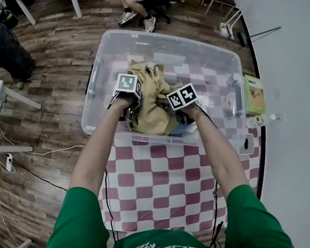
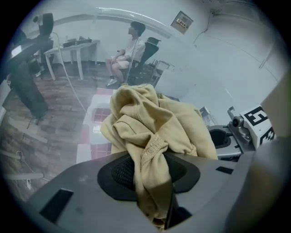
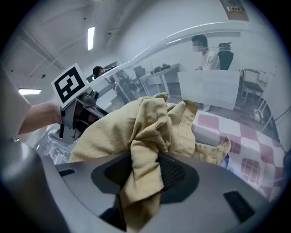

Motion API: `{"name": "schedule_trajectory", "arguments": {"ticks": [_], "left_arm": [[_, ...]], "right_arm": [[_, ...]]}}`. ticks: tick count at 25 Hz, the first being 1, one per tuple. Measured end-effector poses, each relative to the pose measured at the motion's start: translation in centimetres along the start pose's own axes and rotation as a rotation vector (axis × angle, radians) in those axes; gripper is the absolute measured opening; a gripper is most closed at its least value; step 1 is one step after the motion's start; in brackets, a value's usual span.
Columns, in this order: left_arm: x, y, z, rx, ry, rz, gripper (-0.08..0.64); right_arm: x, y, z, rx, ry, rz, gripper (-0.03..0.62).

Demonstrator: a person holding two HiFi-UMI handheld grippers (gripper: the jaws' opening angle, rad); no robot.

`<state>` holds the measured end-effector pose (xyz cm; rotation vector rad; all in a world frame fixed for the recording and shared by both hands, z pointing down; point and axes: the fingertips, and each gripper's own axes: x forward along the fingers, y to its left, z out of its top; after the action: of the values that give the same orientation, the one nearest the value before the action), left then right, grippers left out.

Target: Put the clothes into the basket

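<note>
Left claw (image 2: pixel 152 169) and right claw (image 3: pixel 143 174) each grip the beige garment (image 1: pixel 152 100) inside the clear basket (image 1: pixel 145 35): lower it to the bottom, then release both together.

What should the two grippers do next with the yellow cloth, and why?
Probably open both and let it drop. The cloth is down inside the basket, below its rim, while the left gripper and right gripper each pinch a fold of it. Letting go should leave it in there.
</note>
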<state>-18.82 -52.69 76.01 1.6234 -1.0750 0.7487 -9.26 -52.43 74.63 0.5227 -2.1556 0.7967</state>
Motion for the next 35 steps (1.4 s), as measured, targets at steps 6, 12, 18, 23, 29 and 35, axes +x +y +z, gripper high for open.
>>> {"name": "schedule_trajectory", "arguments": {"ticks": [6,12,18,23,29,35], "left_arm": [[0.4,0.7,-0.2,0.024,0.011,0.028,0.137],[-0.2,2.6,-0.9,0.201,0.071,0.158,0.137],[-2.0,1.7,1.0,0.32,-0.001,0.211,0.137],[-5.8,-2.3,4.2,0.378,-0.151,0.186,0.137],[-12.0,-8.2,5.9,0.329,-0.362,0.066,0.106],[-19.3,-14.1,4.9,0.239,-0.581,-0.07,0.019]], "right_arm": [[0.1,-0.2,-0.1,0.001,-0.012,-0.003,0.178],[-1.2,-0.6,0.4,-0.002,-0.048,-0.03,0.198],[-3.6,0.2,1.8,-0.034,-0.093,-0.048,0.207],[-7.4,1.2,3.6,-0.071,-0.162,-0.079,0.207],[-14.2,3.9,6.6,-0.166,-0.304,-0.106,0.202],[-22.9,7.9,7.5,-0.17,-0.488,-0.146,0.031]]}}
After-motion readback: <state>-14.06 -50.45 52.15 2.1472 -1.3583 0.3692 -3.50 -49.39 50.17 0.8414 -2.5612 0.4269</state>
